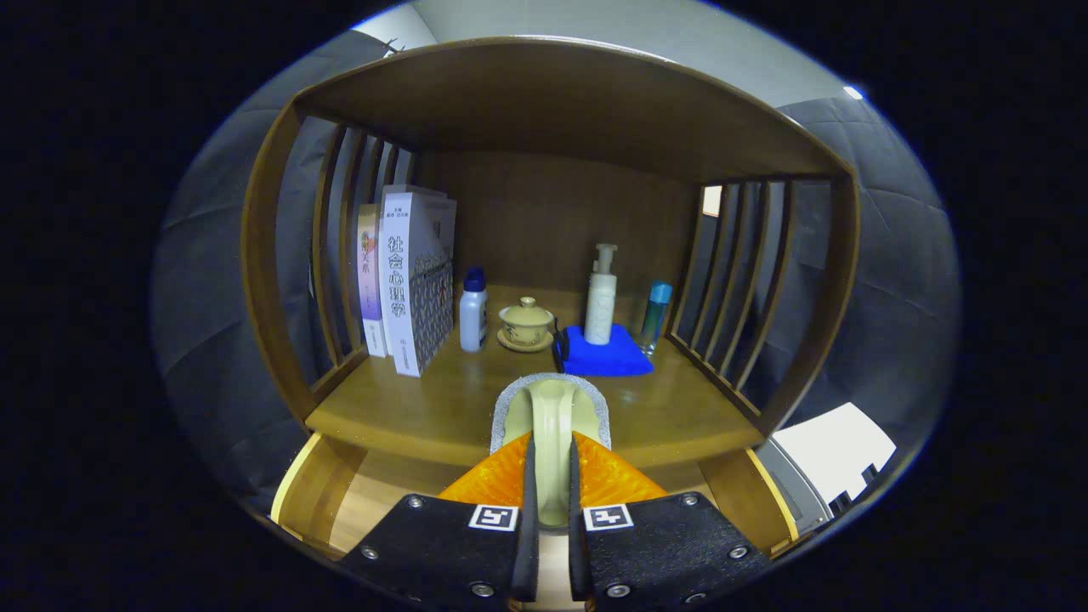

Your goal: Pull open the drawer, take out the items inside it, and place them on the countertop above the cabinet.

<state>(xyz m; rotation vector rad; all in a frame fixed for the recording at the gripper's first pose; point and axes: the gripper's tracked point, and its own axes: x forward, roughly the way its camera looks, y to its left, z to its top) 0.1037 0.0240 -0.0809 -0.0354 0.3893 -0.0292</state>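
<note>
My gripper (551,450) is shut on a pale scrubber (551,404) with an arched handle and a grey fuzzy rim. Both fingers press on its handle. The scrubber hangs over the front edge of the wooden countertop (408,408), its far end reaching over the counter. Below the counter's front edge the drawer (310,489) stands pulled open. Its light wood floor shows to the left of my fingers; the fingers hide its middle.
On the counter stand two upright books (412,280) at the left, a white bottle with a blue cap (473,310), a lidded tea cup on a saucer (525,325), a pump bottle (601,297) on a folded blue cloth (605,355), and a blue-green bottle (654,316). Slatted sides and a top shelf enclose it.
</note>
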